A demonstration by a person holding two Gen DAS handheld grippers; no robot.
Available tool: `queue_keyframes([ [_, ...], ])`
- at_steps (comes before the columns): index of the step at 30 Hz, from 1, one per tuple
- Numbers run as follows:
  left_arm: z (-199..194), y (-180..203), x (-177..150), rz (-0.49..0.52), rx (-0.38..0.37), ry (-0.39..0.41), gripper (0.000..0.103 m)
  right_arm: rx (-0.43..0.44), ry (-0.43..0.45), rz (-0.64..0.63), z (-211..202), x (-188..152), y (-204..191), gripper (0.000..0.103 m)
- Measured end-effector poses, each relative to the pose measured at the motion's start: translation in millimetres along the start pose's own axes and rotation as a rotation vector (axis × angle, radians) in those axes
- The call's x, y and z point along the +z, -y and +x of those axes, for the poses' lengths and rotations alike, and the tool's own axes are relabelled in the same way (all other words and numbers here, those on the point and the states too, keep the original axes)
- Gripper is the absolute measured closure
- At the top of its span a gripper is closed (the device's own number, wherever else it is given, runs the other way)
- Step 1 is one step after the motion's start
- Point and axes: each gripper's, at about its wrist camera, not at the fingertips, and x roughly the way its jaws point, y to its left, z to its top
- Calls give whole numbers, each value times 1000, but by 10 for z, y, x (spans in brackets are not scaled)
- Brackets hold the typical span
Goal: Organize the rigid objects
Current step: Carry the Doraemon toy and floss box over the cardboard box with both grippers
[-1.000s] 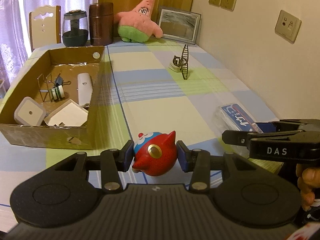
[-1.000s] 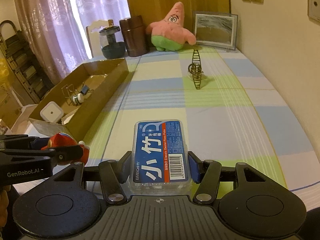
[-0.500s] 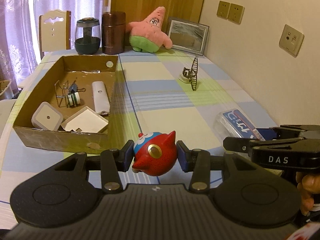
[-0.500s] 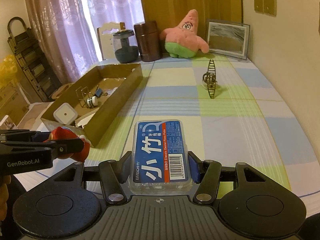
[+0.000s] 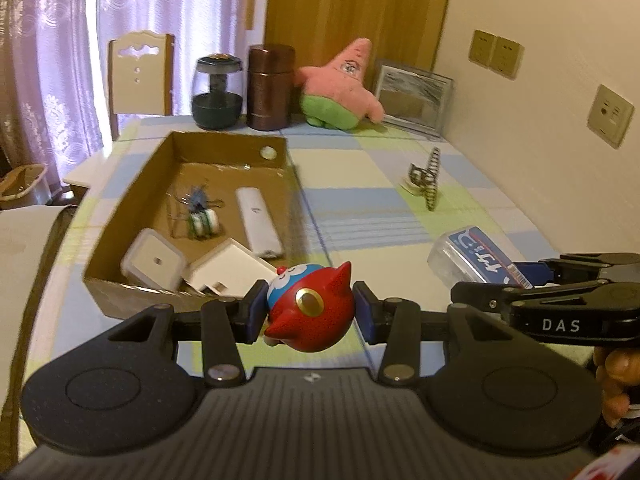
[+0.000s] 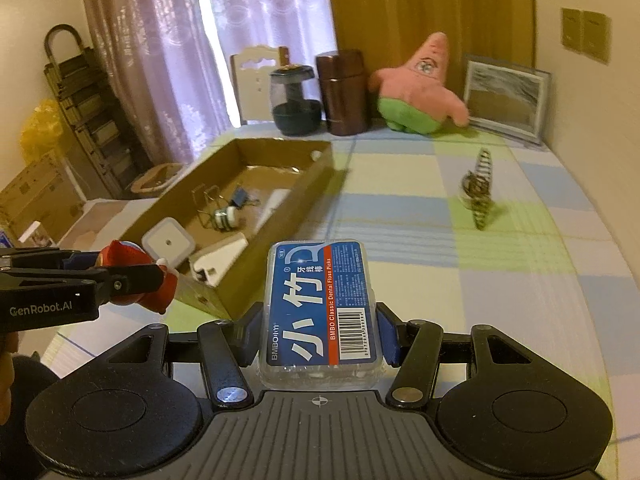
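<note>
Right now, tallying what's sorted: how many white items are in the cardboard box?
3: a square container near-left, a flat box beside it, a long bar by the right wall. Smaller ones may hide.

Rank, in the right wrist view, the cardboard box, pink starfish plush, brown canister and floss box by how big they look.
1. Cardboard box
2. Floss box, though nearness to the camera inflates it
3. Pink starfish plush
4. Brown canister

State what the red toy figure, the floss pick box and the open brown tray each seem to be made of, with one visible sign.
Red toy figure: likely hard plastic, its glossy surface showing highlights.
Floss pick box: clear plastic with a printed blue label; contents show through the edges.
Brown tray: cardboard, matte brown with rough cut edges.
</note>
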Motion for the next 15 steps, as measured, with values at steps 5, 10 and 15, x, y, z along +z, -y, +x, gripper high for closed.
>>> queue_keyframes([
  [5,1,-246,160,5,28,17,63,31,11,-23,171,211,-153,49],
  [10,79,-490,319,7,42,16,63,59,17,-52,372,432,-314,49],
  [15,229,-674,441,11,52,7,63,77,18,-67,568,605,-413,49],
])
